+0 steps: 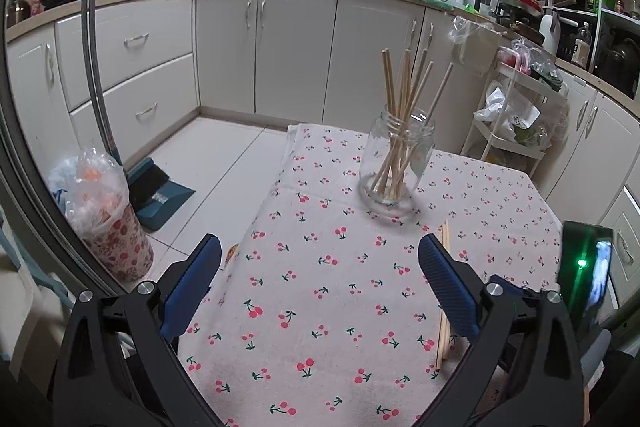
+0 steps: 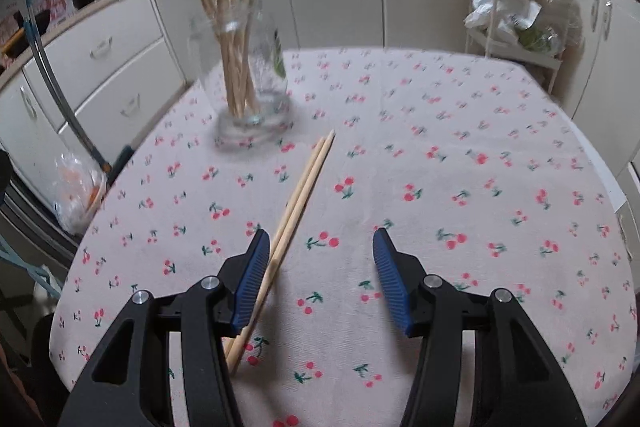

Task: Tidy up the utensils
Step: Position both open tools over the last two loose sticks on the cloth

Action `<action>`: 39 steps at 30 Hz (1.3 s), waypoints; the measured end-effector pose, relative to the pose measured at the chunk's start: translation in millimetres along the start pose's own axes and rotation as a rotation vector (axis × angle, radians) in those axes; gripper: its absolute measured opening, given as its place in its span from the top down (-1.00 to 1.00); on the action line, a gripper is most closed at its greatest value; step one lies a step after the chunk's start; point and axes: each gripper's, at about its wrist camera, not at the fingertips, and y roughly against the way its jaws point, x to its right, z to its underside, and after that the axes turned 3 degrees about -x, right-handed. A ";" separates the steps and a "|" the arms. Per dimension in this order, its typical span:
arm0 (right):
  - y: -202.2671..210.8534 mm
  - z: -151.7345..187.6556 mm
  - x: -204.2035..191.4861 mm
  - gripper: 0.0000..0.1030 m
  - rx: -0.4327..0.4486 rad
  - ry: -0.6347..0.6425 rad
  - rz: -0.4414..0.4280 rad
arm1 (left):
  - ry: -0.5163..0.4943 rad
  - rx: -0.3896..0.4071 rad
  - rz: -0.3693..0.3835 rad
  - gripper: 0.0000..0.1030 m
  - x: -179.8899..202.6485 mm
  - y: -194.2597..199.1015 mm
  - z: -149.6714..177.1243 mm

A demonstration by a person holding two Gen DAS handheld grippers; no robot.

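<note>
Your landmark is the glass jar [image 1: 397, 159], upright on the cherry-print tablecloth [image 1: 320, 287] with a bundle of chopsticks [image 1: 404, 115] leaning inside it. Two loose chopsticks [image 2: 296, 203] lie side by side on the cloth just in front of the jar, tips toward it. Your right gripper [image 2: 318, 267] has its jaws spread about halfway, empty (the pair lies under its left finger). Your left gripper [image 1: 320, 267] gapes wide, holding nothing, nearer you than the jar.

Both wrist cameras look down along their tongs, close over the tabletop [image 1: 320, 307] (sharing the chopstick jar [image 1: 396, 163]).
</note>
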 end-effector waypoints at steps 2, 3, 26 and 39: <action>-2.5 -0.8 -5.2 -0.03 -0.016 0.031 0.021 | -0.004 -0.008 -0.002 -0.84 2.0 -3.7 1.3; -1.6 -1.7 -6.5 -0.03 -0.008 0.044 0.038 | -0.006 -0.012 -0.002 -0.84 2.3 -5.5 1.8; -8.2 -13.3 4.4 -0.07 -0.044 0.043 0.062 | 0.002 -0.042 0.017 -0.84 7.8 -11.6 2.2; -3.0 -22.7 21.5 -0.08 -0.039 0.006 0.002 | 0.010 -0.080 0.031 -0.84 12.4 -28.5 5.7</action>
